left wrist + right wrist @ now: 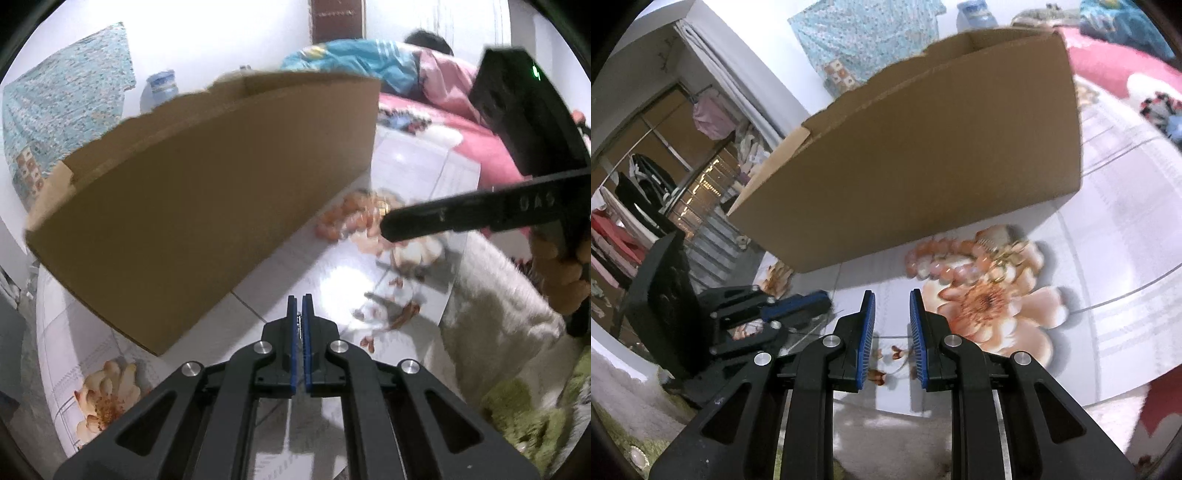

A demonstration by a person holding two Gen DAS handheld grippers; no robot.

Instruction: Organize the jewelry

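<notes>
A brown cardboard box [207, 192] stands open-topped on the flower-printed floor tiles; it also shows in the right wrist view [923, 162]. A peach bead bracelet [945, 258] lies beside a small gold chain piece [1008, 262] just in front of the box, to the right; in the left wrist view the beads [351, 218] are blurred. My left gripper [300, 299] is shut, with something thin and small between its pads. It also shows in the right wrist view [812, 302]. My right gripper [892, 299] is open and empty, above the tile, short of the bracelet.
A pink blanket [476, 140] and a person lying under it are at the back right. A white fuzzy rug [491, 302] borders the tiles on the right. A water bottle [160, 86] stands behind the box. A wardrobe with hanging clothes [646, 192] is at the left.
</notes>
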